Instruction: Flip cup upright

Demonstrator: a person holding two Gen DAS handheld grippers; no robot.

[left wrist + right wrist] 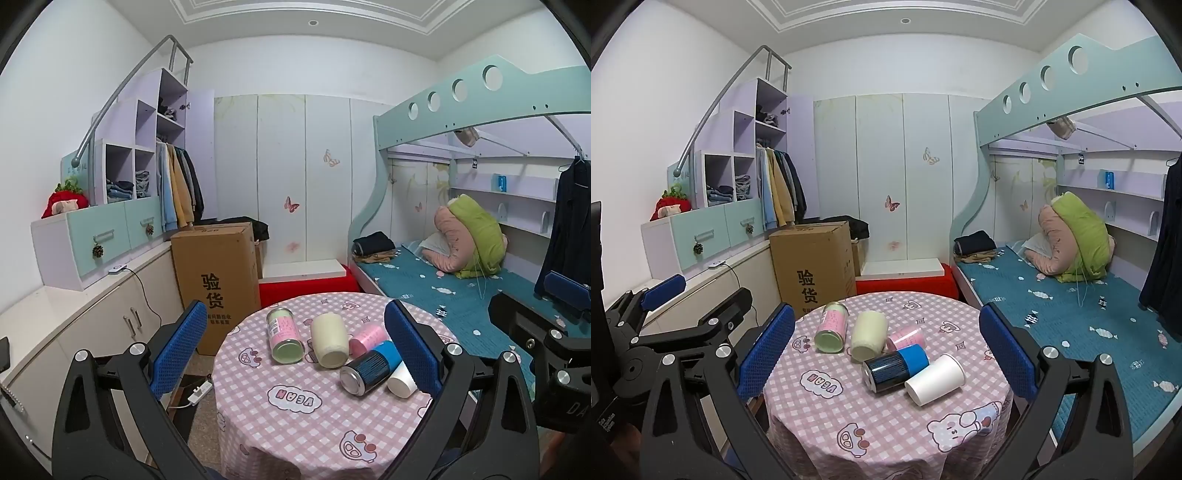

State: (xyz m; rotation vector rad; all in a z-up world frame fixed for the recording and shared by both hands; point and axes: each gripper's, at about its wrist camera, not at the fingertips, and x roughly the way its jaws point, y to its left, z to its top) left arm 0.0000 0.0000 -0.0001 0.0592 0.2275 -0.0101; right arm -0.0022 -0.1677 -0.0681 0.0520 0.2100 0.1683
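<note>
Left gripper: jaws wide apart, holding nothing, hovering short of the near edge of the surface; its blue pads frame the cluster of containers.
Right gripper: jaws likewise wide apart and empty, held back from the surface, just beside the left one.
White paper cup: the task's thing; lies on its side at the right of the cluster, base toward the camera, mouth away, touching or nearly touching the blue-and-black can; partly hidden behind the left gripper's right pad in the left wrist view.
Other items, all toppled: cream cylinder; pink-labelled jar with green base; small pink cup, half hidden behind the can.
Surface: round, under a pink checked cloth with cartoon prints.
Surroundings: cardboard box beyond; bed to the right.
Step in hand, by judgement: approach; no contact made, nothing righted.
Next move calls for: the nearer right gripper to descend over the paper cup's wall, close gently so the thin paper does not crush, then lift and rotate it mouth-up; care not to nudge the can, which could roll.
</note>
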